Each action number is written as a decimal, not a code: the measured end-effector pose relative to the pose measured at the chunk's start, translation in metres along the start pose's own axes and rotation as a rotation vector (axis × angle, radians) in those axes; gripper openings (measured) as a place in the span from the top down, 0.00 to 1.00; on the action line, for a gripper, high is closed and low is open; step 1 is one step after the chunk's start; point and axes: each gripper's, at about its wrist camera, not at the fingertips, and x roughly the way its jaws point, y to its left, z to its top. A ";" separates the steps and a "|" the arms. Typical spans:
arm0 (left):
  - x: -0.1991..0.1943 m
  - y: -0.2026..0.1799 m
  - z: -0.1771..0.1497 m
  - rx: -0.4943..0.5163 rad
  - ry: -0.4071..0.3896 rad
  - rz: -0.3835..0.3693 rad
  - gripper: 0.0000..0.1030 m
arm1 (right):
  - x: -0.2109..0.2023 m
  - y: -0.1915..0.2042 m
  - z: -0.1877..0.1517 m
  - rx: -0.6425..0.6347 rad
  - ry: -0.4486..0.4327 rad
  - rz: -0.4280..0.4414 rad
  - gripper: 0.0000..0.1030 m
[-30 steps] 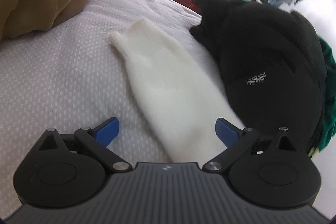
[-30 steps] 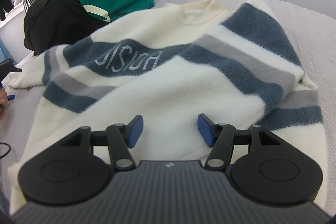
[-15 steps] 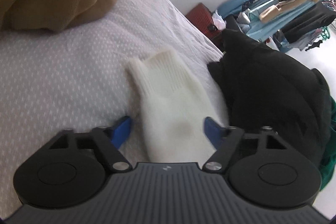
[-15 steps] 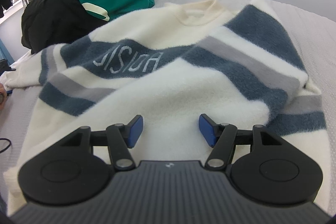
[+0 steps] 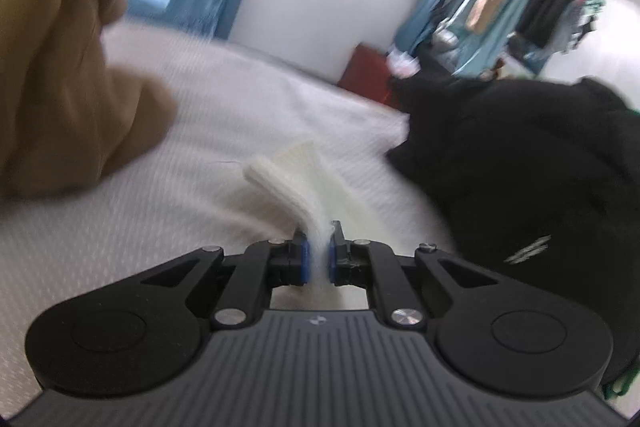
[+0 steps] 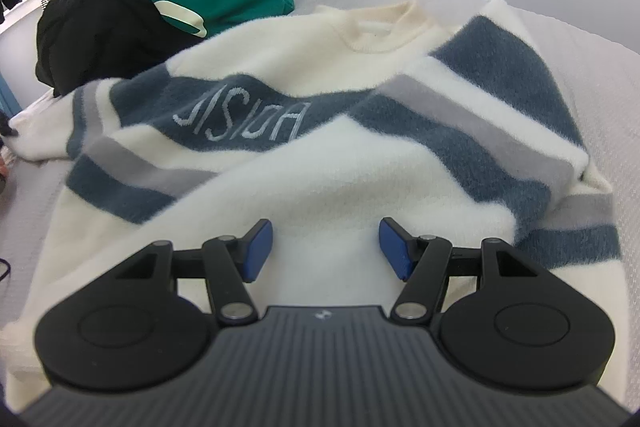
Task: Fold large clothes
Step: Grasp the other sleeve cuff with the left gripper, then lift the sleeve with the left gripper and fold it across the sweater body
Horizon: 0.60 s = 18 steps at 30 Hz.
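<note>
While pinched, sleeve (image 5: pixel 298 187) within left claw (image 5: pixel 317 259)

Each black claw (image 5: pixel 317 259) (image 6: pixel 326 247) has blue pads, silver screws, ribbed grey housing

Pale lettering runs across the dark blue band of the striped sweater (image 6: pixel 320 147); seen from the right wrist it lies upside down and I can't read it with confidence. On the black garment (image 5: pixel 540 187) in the left wrist view there is a small white print low on the cloth, too blurred to make out. Each tool body carries a tiny pale emblem, not readable as text.
</note>
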 end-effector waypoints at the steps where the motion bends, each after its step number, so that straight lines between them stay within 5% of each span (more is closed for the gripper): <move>1: -0.008 -0.006 0.002 0.020 -0.020 -0.020 0.90 | 0.000 0.000 0.001 0.000 -0.001 -0.001 0.39; 13: -0.155 -0.084 -0.013 0.364 -0.195 -0.415 0.90 | -0.007 -0.006 0.008 0.049 -0.038 0.009 0.41; 18: -0.211 -0.113 -0.035 0.392 -0.185 -0.602 0.90 | -0.015 -0.010 0.011 0.064 -0.067 0.008 0.41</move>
